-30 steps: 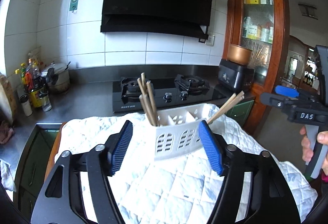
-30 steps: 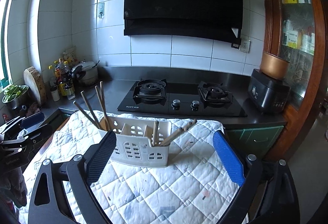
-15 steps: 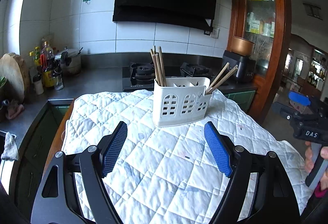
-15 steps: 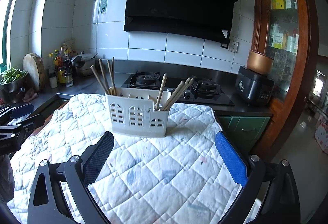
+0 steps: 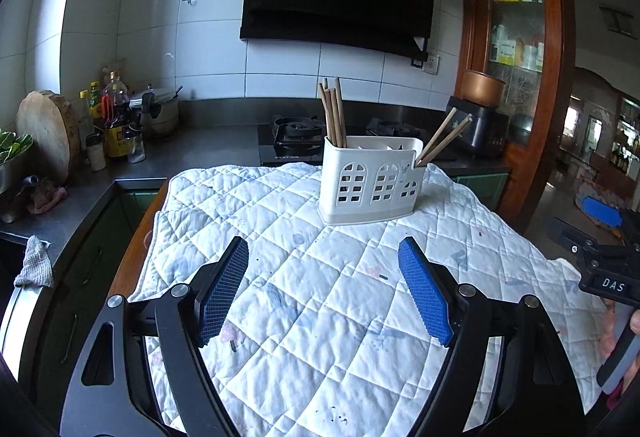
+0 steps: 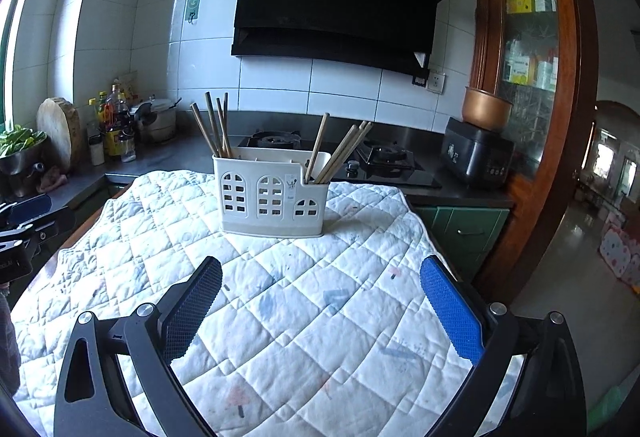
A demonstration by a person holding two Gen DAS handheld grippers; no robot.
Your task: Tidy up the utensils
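Observation:
A white slotted utensil holder (image 5: 372, 179) (image 6: 272, 197) stands upright on a white quilted cloth (image 5: 320, 297) (image 6: 304, 301). Several wooden chopsticks (image 5: 333, 113) (image 6: 214, 127) stand in its left compartment, and a few more (image 5: 442, 137) (image 6: 340, 151) lean out of its right one. My left gripper (image 5: 324, 293) is open and empty, well back from the holder. My right gripper (image 6: 324, 313) is open and empty, also back from it. The right gripper shows at the right edge of the left wrist view (image 5: 600, 237); the left gripper shows at the left edge of the right wrist view (image 6: 24, 221).
A gas hob (image 6: 340, 157) and dark counter (image 5: 192, 157) lie behind the cloth. Bottles (image 5: 112, 121), a pot (image 5: 158, 111) and a round wooden board (image 5: 46, 137) stand at the left. A black cooker (image 6: 478, 155) and wooden cabinet (image 6: 528, 77) are at the right.
Both grippers have drawn back from the utensil holder and risen, so it looks smaller and farther. The holder and chopsticks have stayed in place. Both stay open.

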